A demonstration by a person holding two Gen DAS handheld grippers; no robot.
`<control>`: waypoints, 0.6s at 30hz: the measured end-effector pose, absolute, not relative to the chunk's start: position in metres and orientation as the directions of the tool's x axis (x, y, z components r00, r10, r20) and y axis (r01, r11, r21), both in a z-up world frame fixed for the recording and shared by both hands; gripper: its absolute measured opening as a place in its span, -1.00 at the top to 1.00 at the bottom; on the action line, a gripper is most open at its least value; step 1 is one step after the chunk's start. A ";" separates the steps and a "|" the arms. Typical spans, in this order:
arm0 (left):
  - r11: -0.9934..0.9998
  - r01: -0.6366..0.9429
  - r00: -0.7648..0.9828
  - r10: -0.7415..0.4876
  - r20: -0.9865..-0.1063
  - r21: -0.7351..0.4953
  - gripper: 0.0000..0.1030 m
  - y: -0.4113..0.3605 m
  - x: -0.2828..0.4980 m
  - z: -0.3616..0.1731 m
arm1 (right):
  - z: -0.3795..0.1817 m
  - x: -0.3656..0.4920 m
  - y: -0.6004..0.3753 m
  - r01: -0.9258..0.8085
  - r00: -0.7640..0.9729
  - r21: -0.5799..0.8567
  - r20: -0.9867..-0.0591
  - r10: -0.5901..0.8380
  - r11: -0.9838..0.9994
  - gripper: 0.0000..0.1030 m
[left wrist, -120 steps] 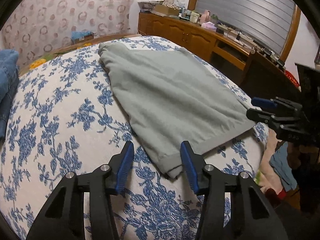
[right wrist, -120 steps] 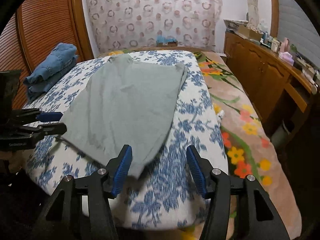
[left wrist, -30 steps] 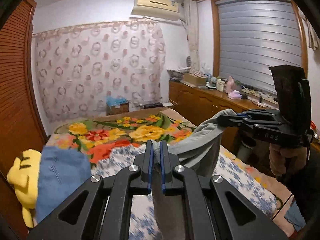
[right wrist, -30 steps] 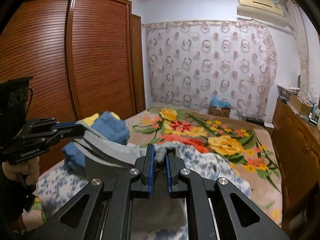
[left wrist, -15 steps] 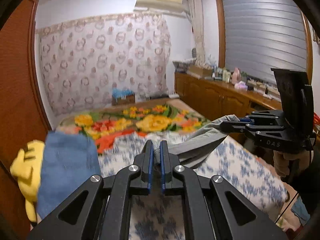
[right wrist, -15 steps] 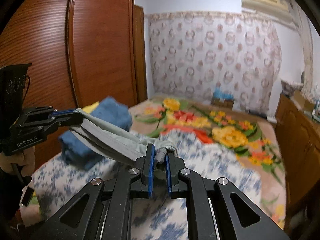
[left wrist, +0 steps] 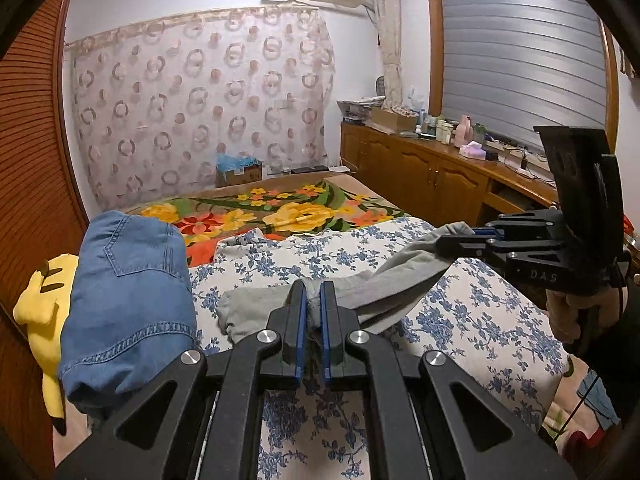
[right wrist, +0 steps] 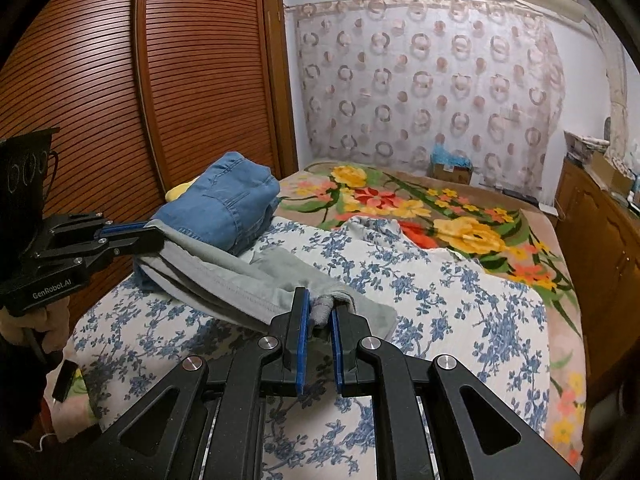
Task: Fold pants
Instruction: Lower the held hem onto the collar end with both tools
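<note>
The grey pants (left wrist: 256, 308) lie partly on the blue-flowered sheet (left wrist: 460, 320), their near edge lifted and stretched between both grippers. My left gripper (left wrist: 313, 294) is shut on one corner of the grey pants. It also shows in the right wrist view (right wrist: 132, 236) at the left, holding the edge. My right gripper (right wrist: 319, 304) is shut on the other corner of the pants (right wrist: 248, 284). It shows in the left wrist view (left wrist: 456, 240) at the right. The cloth below the jaws is hidden.
Folded blue jeans (left wrist: 128, 300) sit on a yellow plush toy (left wrist: 40, 312) at the left by the slatted wardrobe (right wrist: 120, 100). A floral blanket (right wrist: 440, 220) covers the far bed. A wooden cabinet (left wrist: 440, 176) with bottles runs along the right.
Both grippers, shut on the pants' hem corners since lifting them off the bed, have come down and forward. The grey cloth now rests folded over on the sheet.
</note>
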State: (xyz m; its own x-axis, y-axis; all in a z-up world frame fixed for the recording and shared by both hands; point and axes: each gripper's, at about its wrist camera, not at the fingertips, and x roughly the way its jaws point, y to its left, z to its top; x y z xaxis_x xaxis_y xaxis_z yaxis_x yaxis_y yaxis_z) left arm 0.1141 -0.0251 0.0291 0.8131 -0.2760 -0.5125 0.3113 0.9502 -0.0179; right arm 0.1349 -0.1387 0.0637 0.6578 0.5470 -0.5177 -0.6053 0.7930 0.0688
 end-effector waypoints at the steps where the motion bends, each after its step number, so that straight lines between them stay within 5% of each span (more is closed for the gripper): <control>1: 0.950 0.312 0.812 -0.277 -0.513 -0.019 0.86 -0.026 0.113 0.028 | 0.063 0.132 -0.139 -0.606 0.657 0.069 -0.519 0.547 0.793 0.80; 18: 0.945 0.313 0.756 -0.310 -0.576 -0.097 0.86 -0.010 0.088 -0.020 | 0.018 0.107 -0.133 -0.608 0.584 0.145 -0.585 0.563 0.780 0.80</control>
